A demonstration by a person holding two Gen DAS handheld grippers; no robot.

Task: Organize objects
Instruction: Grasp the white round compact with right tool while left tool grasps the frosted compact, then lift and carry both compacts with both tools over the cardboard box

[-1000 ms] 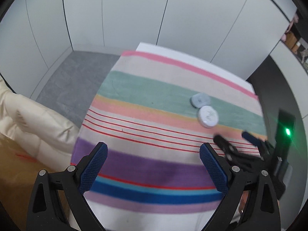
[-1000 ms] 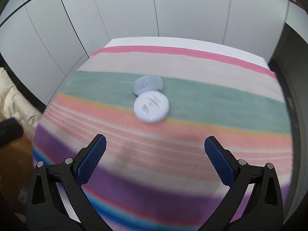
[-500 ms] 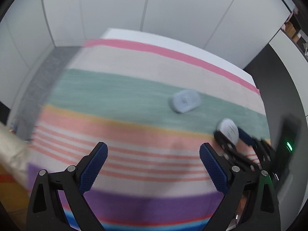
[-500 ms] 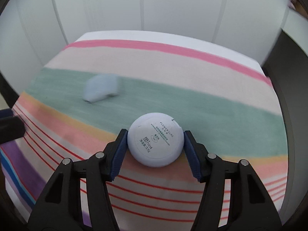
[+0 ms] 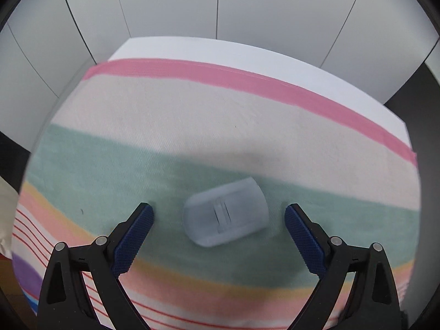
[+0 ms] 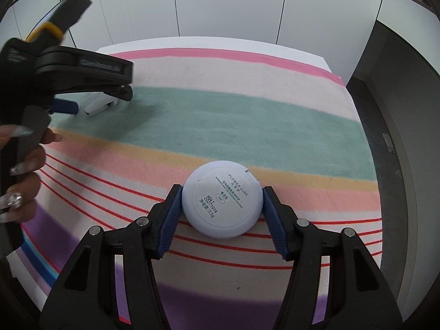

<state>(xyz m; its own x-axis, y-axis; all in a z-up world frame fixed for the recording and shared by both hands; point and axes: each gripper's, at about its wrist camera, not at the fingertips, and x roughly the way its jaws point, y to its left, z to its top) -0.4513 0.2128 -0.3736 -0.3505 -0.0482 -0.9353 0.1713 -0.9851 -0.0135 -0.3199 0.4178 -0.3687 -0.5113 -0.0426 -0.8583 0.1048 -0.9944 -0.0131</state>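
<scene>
A pale blue oblong case (image 5: 226, 216) lies on the green stripe of the striped cloth (image 5: 192, 126). My left gripper (image 5: 218, 229) is open, its blue pads on either side of the case and clear of it. In the right wrist view the same case (image 6: 97, 104) shows at the far left, partly hidden under the left gripper (image 6: 90, 93). My right gripper (image 6: 222, 209) is shut on a round white powder compact (image 6: 222, 202), with its printed underside facing the camera, just above the red-lined stripes.
The cloth (image 6: 247, 115) covers a white table (image 5: 247, 55) whose far edge stands close to grey wall panels. A dark gap runs along the table's right side (image 6: 398, 165). The person's hand (image 6: 24, 170) holds the left gripper at the left.
My right gripper closed on the compact and drew it off to the right of the case. My left gripper swung forward over the table and now straddles the oblong case.
</scene>
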